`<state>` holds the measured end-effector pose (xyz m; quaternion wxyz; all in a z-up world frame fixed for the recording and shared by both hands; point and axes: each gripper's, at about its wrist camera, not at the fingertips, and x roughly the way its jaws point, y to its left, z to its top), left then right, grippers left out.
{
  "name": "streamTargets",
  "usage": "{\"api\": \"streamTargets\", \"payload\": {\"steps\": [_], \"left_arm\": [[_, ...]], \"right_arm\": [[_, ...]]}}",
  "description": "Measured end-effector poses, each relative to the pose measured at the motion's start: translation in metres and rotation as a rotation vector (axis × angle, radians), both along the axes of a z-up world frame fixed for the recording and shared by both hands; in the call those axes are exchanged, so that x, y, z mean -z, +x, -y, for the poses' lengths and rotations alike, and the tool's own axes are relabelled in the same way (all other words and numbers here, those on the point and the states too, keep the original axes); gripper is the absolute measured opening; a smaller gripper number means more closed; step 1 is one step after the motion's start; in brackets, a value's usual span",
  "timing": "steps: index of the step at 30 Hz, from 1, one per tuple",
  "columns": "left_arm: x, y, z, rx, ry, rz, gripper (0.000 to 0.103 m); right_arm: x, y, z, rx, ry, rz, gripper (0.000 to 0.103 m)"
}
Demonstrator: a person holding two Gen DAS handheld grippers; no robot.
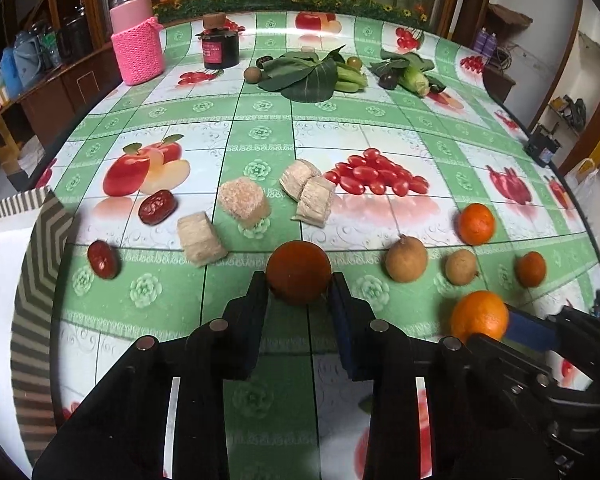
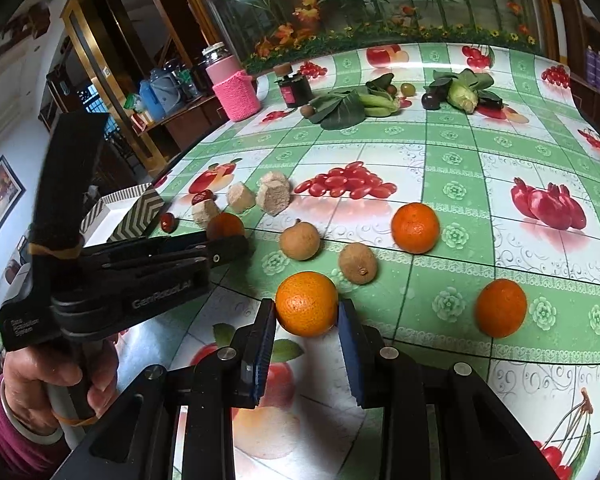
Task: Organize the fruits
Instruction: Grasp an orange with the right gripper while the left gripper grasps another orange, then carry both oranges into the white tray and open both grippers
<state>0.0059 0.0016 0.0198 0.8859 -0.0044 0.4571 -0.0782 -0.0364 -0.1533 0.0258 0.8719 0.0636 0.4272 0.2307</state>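
Because the fruits lay scattered across the table (image 1: 260,120) rather than grouped, each hand had gone to one of its own. The left hand-held gripper (image 1: 299,282) had its jaws narrowed onto a dark orange tangerine (image 1: 299,270), the pads pressing its sides, the fruit low against the cloth. Taking that tangerine as the landmark, the striped box (image 1: 40,240) sat off to its left at the table's edge (probably where the fruit belongs, though nothing marks it so). The right hand-held gripper (image 2: 306,316) gripped a brighter orange (image 2: 306,303) to the tangerine's right and nearer the person. Two brown longans (image 1: 406,259) lay to the tangerine's right; two red dates (image 1: 158,207) and pale cut chunks (image 1: 244,202) lay left of and beyond it.
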Motion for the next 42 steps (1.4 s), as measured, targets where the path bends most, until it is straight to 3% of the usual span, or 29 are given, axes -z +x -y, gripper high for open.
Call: {"api": "streamTargets", "payload": {"steps": [7, 21, 31, 42], "left_arm": [[-0.016, -0.031, -0.014, -0.005, -0.018, 0.019, 0.03], [-0.04, -0.085, -0.081, -0.108, 0.038, 0.066, 0.03], [-0.052, -0.098, -0.149, -0.229, 0.095, 0.092, 0.03], [-0.041, -0.103, -0.209, -0.333, 0.126, 0.057, 0.03]], "right_arm": [[-0.009, -0.009, -0.012, -0.017, 0.015, 0.01, 0.031], [-0.024, -0.025, -0.071, -0.13, 0.015, 0.024, 0.031], [-0.036, -0.02, -0.148, -0.277, 0.018, 0.038, 0.031], [-0.044, 0.011, -0.237, -0.433, 0.001, 0.044, 0.031]]}}
